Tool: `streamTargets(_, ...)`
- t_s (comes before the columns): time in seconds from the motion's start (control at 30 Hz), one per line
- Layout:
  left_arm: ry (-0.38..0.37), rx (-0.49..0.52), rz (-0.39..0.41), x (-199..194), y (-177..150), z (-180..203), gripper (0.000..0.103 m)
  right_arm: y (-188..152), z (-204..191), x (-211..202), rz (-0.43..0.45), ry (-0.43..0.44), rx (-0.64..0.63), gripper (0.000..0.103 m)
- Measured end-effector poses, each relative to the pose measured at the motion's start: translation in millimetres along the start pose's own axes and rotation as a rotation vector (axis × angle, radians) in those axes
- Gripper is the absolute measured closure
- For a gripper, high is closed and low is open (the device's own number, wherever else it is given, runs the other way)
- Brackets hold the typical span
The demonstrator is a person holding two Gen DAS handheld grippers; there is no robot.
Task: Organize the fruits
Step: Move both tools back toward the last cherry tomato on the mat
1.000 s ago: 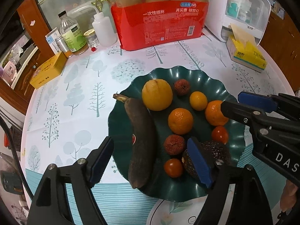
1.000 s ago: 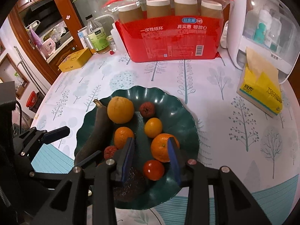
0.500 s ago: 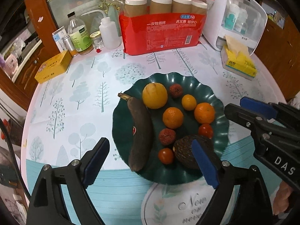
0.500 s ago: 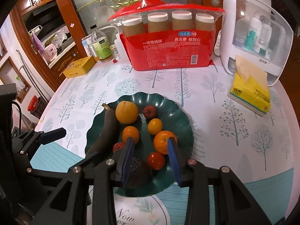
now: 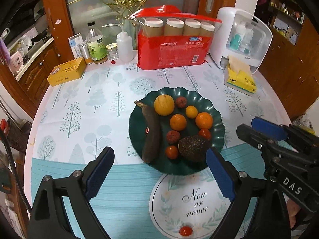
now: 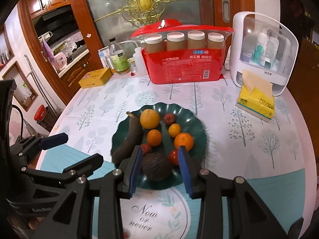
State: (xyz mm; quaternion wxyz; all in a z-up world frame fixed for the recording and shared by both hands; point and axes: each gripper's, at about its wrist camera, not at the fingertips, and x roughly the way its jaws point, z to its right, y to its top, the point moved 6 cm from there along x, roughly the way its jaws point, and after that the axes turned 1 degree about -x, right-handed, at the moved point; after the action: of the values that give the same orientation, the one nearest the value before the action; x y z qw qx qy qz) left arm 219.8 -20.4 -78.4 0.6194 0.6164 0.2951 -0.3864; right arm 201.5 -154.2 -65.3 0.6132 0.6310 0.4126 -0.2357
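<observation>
Our left gripper (image 5: 159,175) hangs above the plate's (image 5: 137,139) near rim, its jaws just opening and now spread wide on nothing; the right gripper (image 6: 160,169) has its pads narrowly apart, also empty. The fruits all sit on the plate – avocado (image 5: 193,148) nearest us, dark banana (image 5: 150,131) along one edge. One cherry tomato (image 5: 185,230) lies loose on the table by our side; we could miss it or nudge it off. Only the left view shows it clearly – the right shows just a blur
</observation>
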Motion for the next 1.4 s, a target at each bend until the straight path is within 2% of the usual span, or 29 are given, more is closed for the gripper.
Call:
streamTargets(0.27, 0.019, -0.025, 0.024, -21, -25, -24, 0.01, -29, -25, -18, -0.007, 0.019, -0.012, 0.063)
streamTargets(0.47, 0.035, -0.04, 0.032, -24, -51, -40, 0.01, -59, -42, -16, -0.037, 0.041, -0.016, 0.062)
streamTargets(0.77, 0.046, -0.067, -0.015, -2, -100, -62, 0.01, -117, -58, 11, -0.125, 0.053, -0.002, 0.06)
streamTargets(0.97, 0.037, -0.099, -0.077, 18, -134, -74, 0.01, -154, -67, 28, -0.191, 0.065, -0.003, 0.06)
streamTargets(1.4, 0.044, -0.095, -0.15, 38, -180, -78, 0.01, -196, -84, 50, -0.247, 0.07, -0.012, 0.06)
